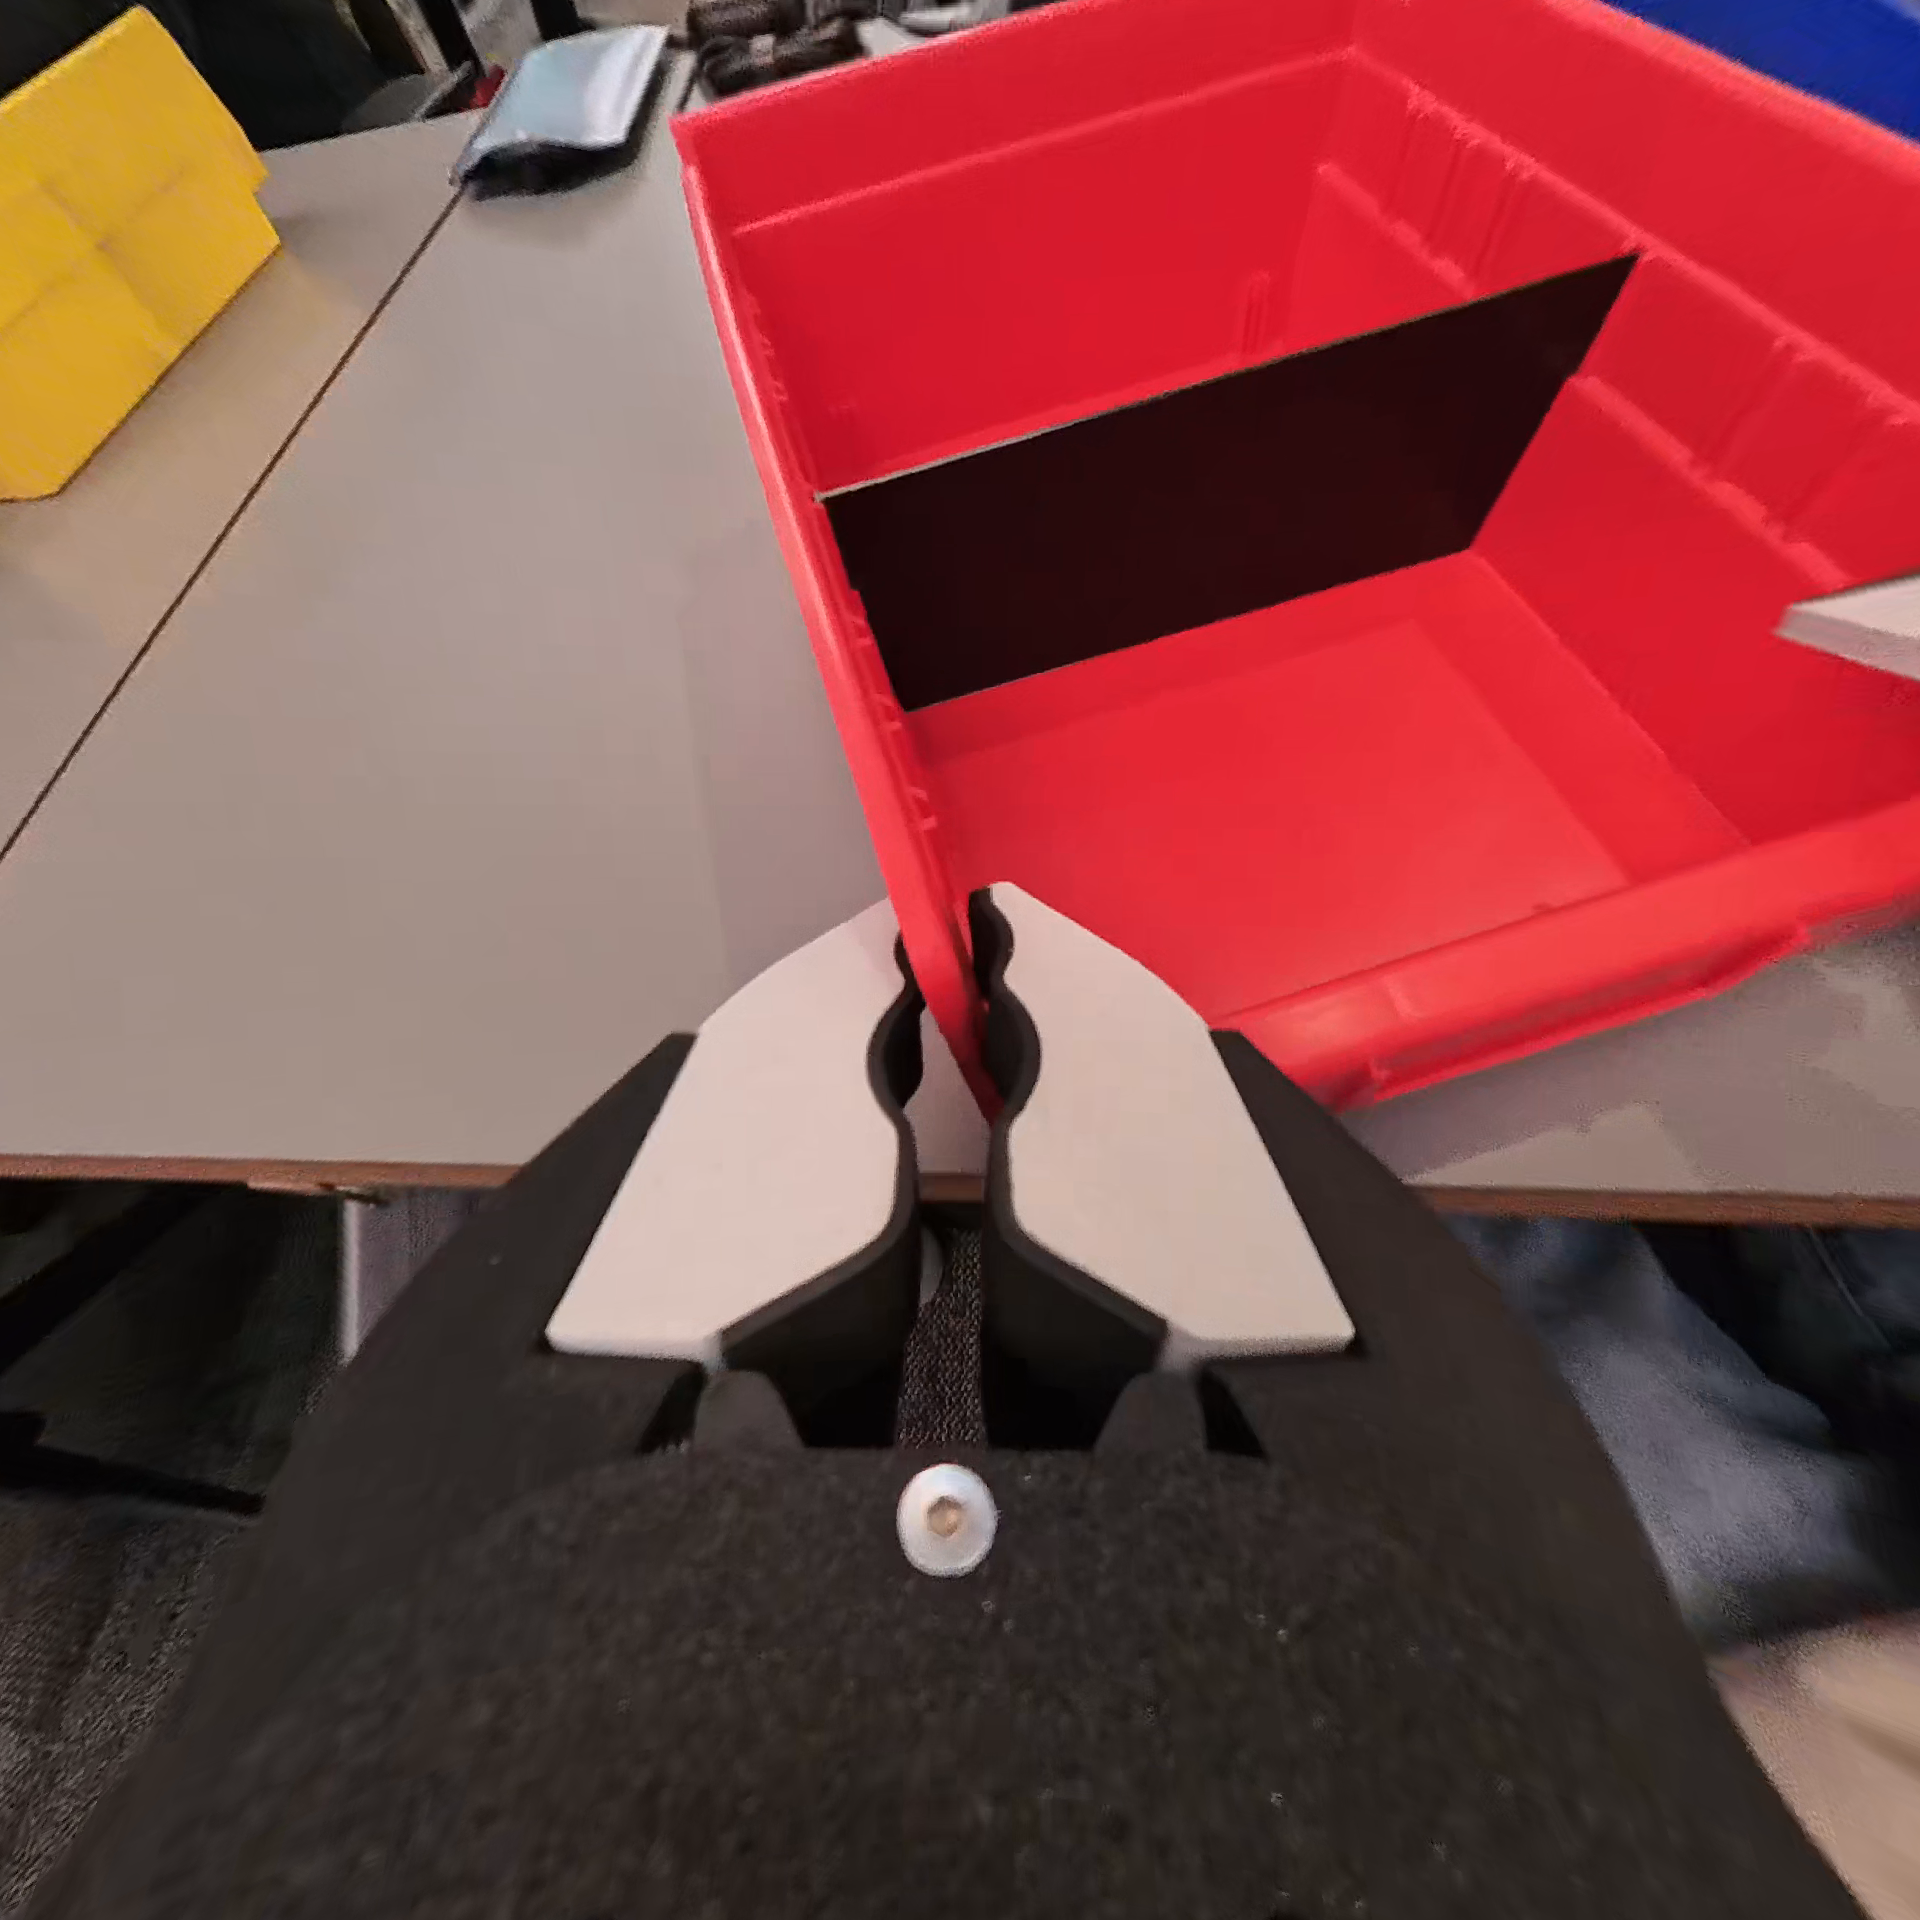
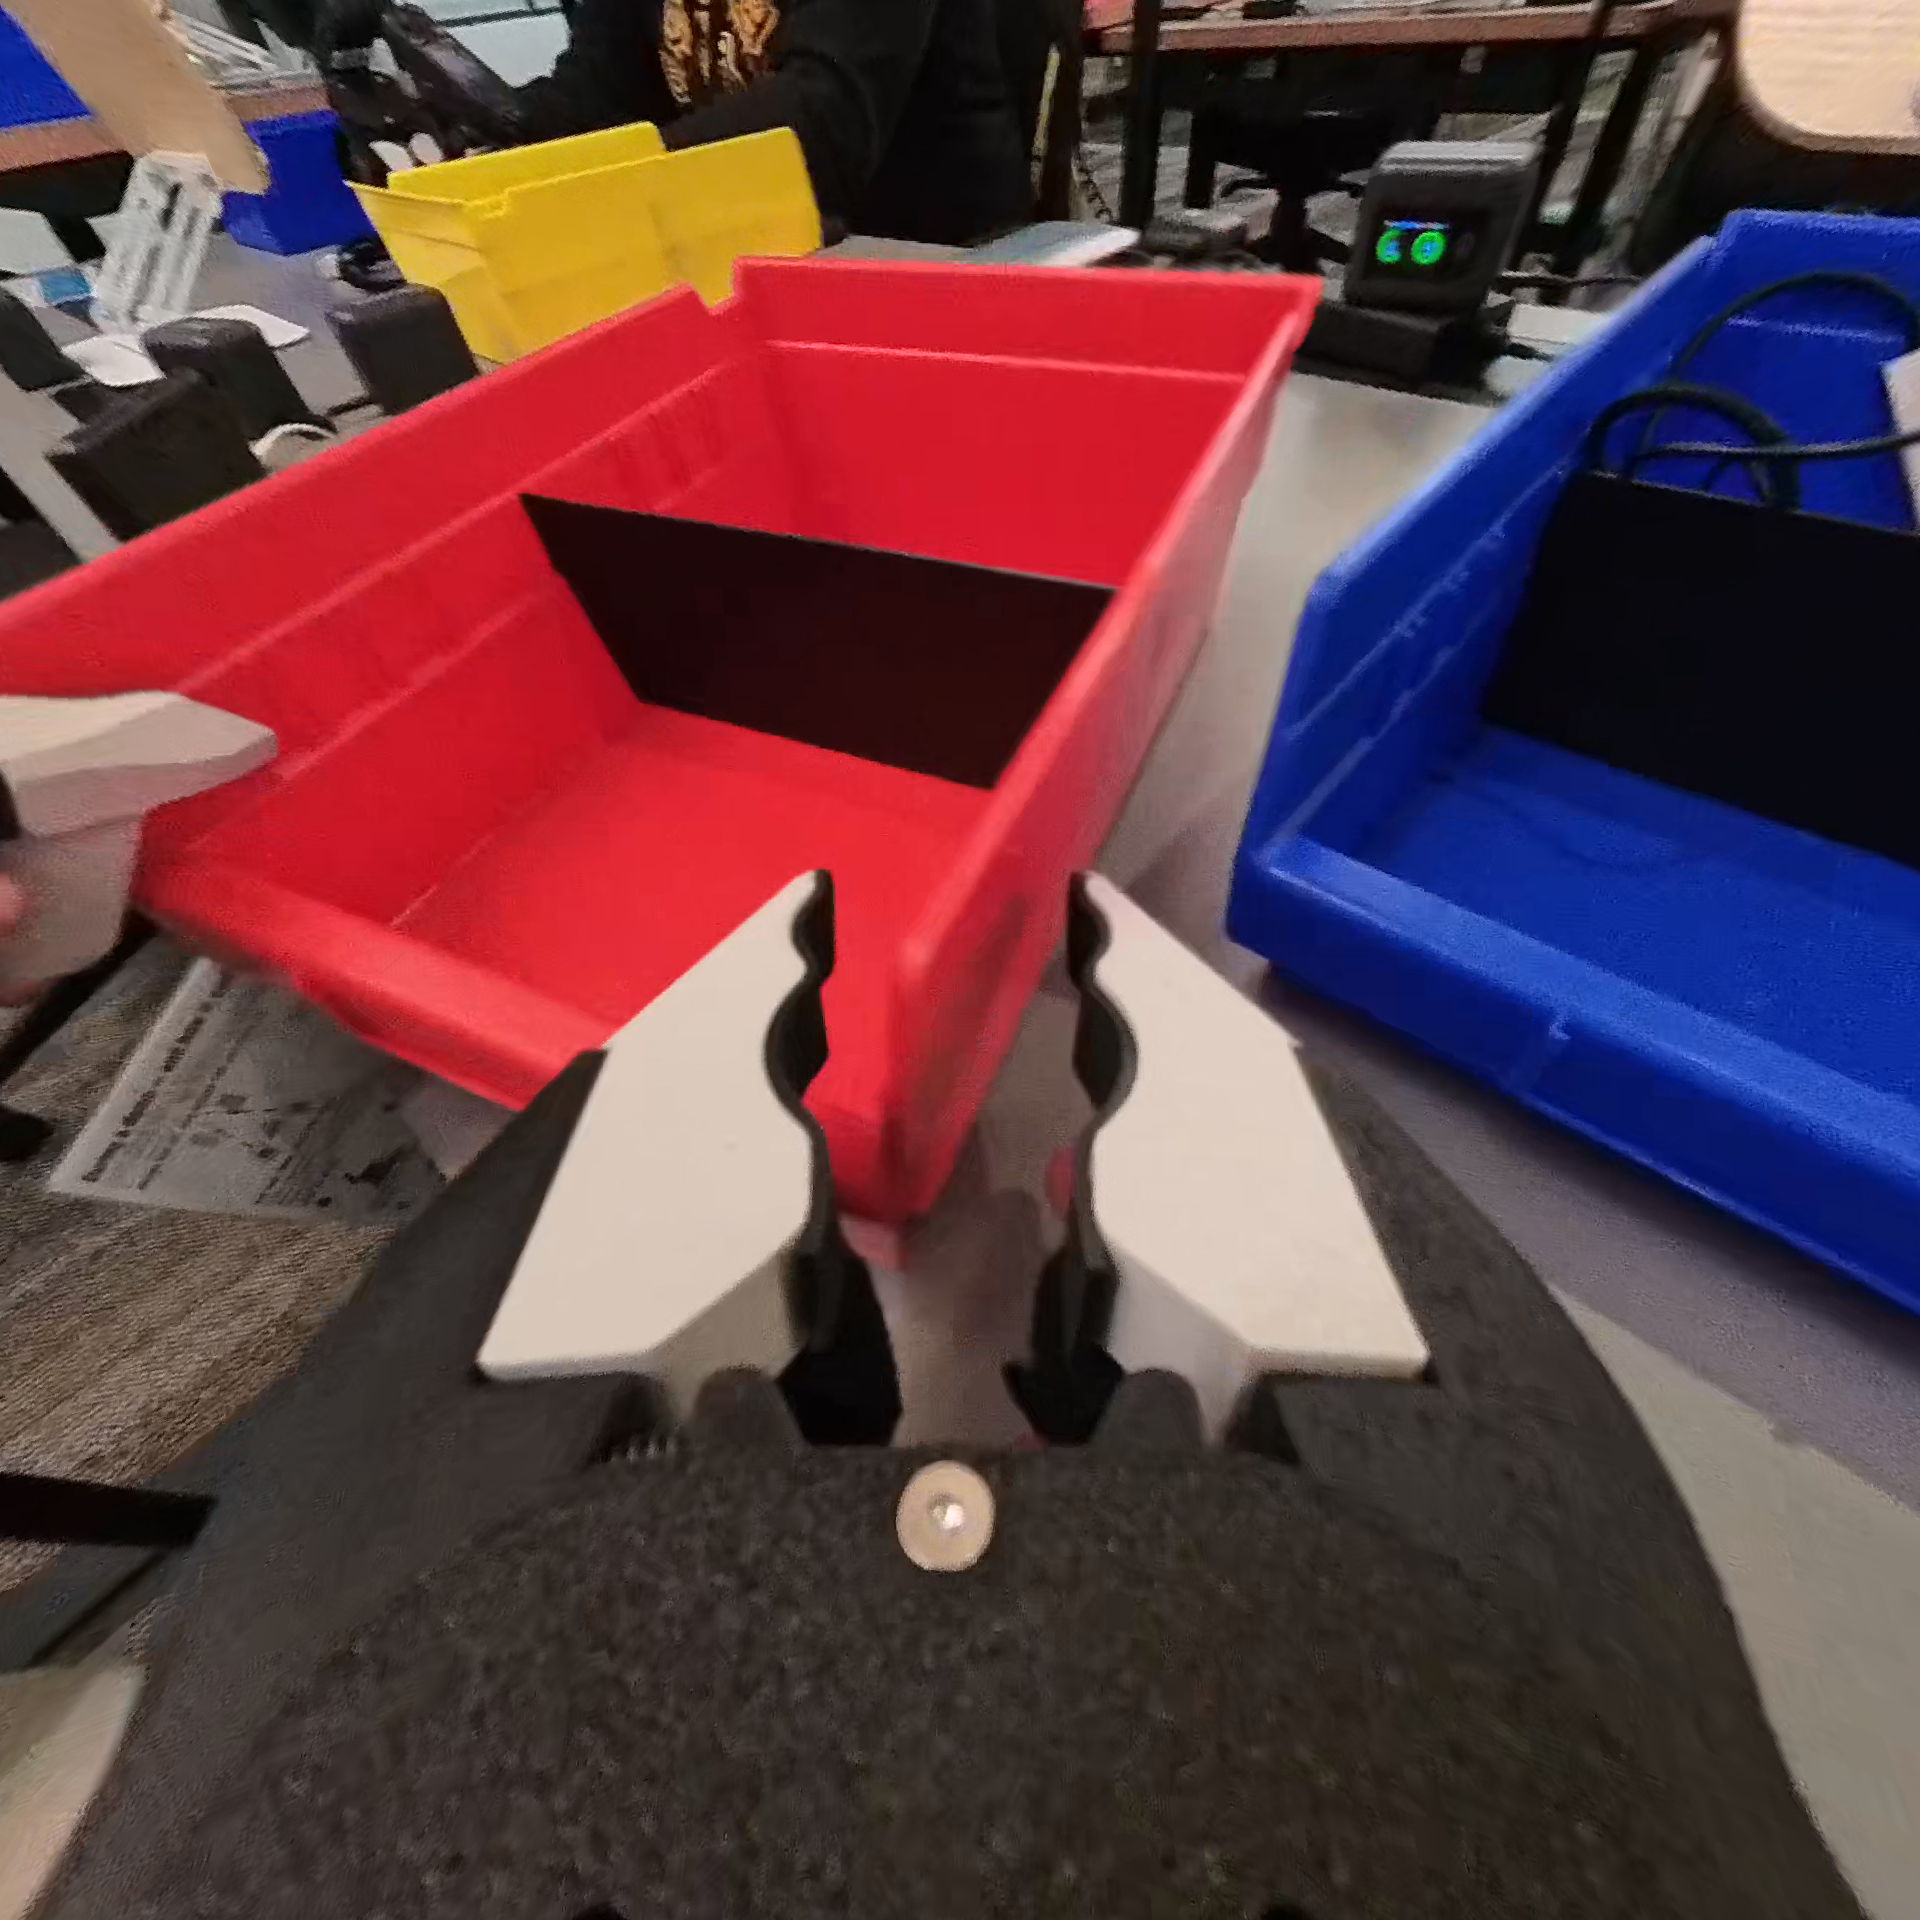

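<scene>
Red bin (image 1: 1299, 831): while it sits at the desk (image 1: 416, 727) edge, its near-left wall is pinched between the left tongs (image 1: 948, 940).
Right tongs (image 2: 951, 904): apart, straddling the bin's near-right wall without touching it.
Risk: held on one thin wall only, the bin could twist, tip or slip free.
Neighbour: blue bin (image 2: 1558, 935) just right of the right tongs; a swing could knock it.
Divider: black panel (image 1: 1195, 488) ahead, possibly loose enough to shift.

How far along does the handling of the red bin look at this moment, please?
Done: the left gripper is shut on the red bin at its near left wall, and the black divider stands across the bin. In hand: the right gripper is open, straddling the near right wall without clamping it. Left: that second grip; both compartments are empty, and the bin looks tilted, though blur leaves that uncertain.
</scene>
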A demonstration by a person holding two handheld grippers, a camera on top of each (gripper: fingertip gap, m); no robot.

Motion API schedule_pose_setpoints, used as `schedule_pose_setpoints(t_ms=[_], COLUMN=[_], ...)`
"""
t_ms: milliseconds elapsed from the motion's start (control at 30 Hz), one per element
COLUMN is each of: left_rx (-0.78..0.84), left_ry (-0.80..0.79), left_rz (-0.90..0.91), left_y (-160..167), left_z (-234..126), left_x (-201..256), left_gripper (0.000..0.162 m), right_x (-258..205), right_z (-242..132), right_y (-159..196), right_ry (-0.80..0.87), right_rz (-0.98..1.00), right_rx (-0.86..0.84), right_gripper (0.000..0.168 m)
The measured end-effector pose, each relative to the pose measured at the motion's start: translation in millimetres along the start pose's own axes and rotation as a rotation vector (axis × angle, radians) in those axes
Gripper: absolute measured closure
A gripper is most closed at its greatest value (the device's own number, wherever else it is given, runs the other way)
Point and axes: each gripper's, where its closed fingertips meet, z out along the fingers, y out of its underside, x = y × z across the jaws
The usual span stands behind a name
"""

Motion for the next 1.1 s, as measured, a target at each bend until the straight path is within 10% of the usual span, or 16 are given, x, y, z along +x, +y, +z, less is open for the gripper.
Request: schedule_pose_setpoints(t_ms=[133, 433, 667, 867, 1100], left_rx=[0.041, 0.449, 0.683, 0.709, 0.474], left_ry=[-0.065, -0.156, -0.052, 0.075, 0.28], left_rz=[0.037, 0.013, 0.083, 0.275, 0.268], left_y=[-2, -81, -194, -244, -218], left_z=[-19, -69, -68, -15, 58], left_x=[14, 28, 122, 274, 458], left_gripper=[0.154, 0.156, 0.155, 0.154, 0.156], right_x=[14, 21, 129, 277, 423], right_z=[-9, -76, -138, -204, -288], right_y=[-2, -97, -150, -120, -31], right_ry=[0.148, 0.286, 0.491, 0.674, 0.833], right_rz=[-0.062, -0.234, -0.188, -0.146, 0.176], right_rx=[-0.019, 0.345, 0.514, 0.51, 0.304], right_gripper=[0.164, 0.164, 0.162, 0.161, 0.164])
